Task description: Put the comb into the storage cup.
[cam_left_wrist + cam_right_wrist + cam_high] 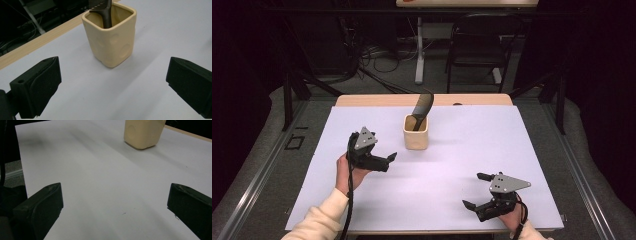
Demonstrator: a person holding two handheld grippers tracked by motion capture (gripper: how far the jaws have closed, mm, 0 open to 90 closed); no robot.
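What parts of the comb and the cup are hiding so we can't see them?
- Comb: its lower end is inside the cup in the left gripper view, and its top is cut off by the upper edge.
- Cup: in the right gripper view the rim is cut off by the upper edge.
- Comb teeth: too small to count in the high view.

The white worktop (462, 165) is evenly and brightly lit from above against a dark, dim room, the cup (111, 37) throws soft shadows, and the near fingers (40, 210) look slightly blurred, without glare.
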